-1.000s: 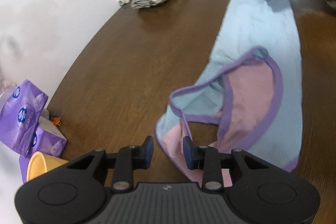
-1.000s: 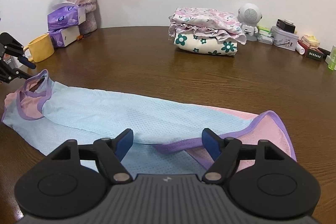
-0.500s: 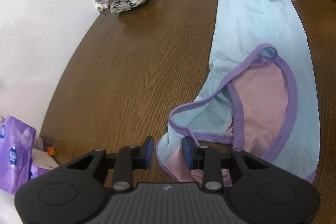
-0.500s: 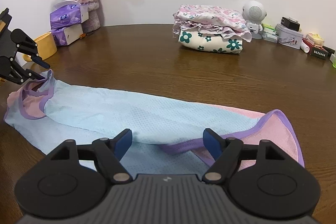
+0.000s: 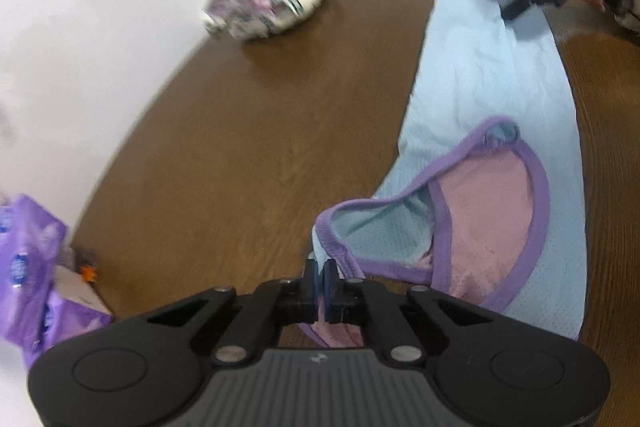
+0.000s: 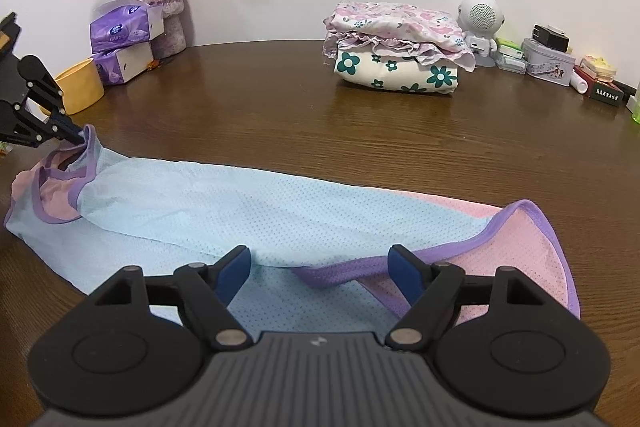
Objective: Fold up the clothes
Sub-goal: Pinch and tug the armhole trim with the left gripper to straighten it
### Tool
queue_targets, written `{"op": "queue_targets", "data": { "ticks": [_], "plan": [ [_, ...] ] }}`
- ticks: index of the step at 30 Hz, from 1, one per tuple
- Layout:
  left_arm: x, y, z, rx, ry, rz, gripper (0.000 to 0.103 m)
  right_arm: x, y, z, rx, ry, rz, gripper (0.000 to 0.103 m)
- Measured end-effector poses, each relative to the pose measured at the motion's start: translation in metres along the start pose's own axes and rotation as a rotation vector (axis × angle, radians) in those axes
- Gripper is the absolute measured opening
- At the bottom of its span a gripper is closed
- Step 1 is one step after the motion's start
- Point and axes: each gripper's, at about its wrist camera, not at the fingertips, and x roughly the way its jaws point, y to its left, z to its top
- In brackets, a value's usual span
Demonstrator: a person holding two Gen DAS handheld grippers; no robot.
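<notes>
Folding barely begun: left claw (image 5: 320, 281) has just closed, pinching the light-blue mesh vest with purple trim (image 6: 248, 203); right claw (image 6: 318, 269) gapes wide over its far hem, beyond a folded floral stack (image 6: 394, 49).

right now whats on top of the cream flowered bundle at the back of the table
A folded pink floral cloth lies on the cream flowered bundle, its ruffled edge hanging over the front. Whatever may lie between the two layers is covered.

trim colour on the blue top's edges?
Purple, along the top edges; clearest in the right wrist view.
</notes>
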Motion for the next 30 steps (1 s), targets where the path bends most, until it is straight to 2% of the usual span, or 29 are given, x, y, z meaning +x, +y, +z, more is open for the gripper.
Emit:
{"op": "queue_targets", "data": {
  "ticks": [6, 9, 13, 23, 28, 30],
  "plan": [
    [-0.024, -0.042, -0.020, 0.055, -0.095, 0.252, 0.001, 0.000, 0.001, 0.000, 0.000, 0.000, 0.001, 0.077],
    [-0.027, -0.069, -0.030, 0.113, -0.116, 0.337, 0.001, 0.000, 0.001, 0.000, 0.000, 0.000, 0.001, 0.077],
    [-0.029, -0.098, -0.038, 0.194, -0.101, 0.368, 0.001, 0.000, 0.001, 0.000, 0.000, 0.000, 0.001, 0.077],
    [-0.027, -0.112, -0.047, 0.185, -0.046, 0.322, 0.002, 0.000, 0.002, 0.000, -0.001, 0.000, 0.002, 0.078],
    [-0.041, -0.106, -0.053, 0.096, -0.047, 0.283, 0.013, 0.000, 0.003, 0.000, -0.001, 0.000, 0.003, 0.078],
    [-0.054, -0.099, -0.058, 0.020, -0.068, 0.285, 0.025, 0.000, 0.003, 0.000, -0.001, 0.000, 0.003, 0.078]
  ]
}}
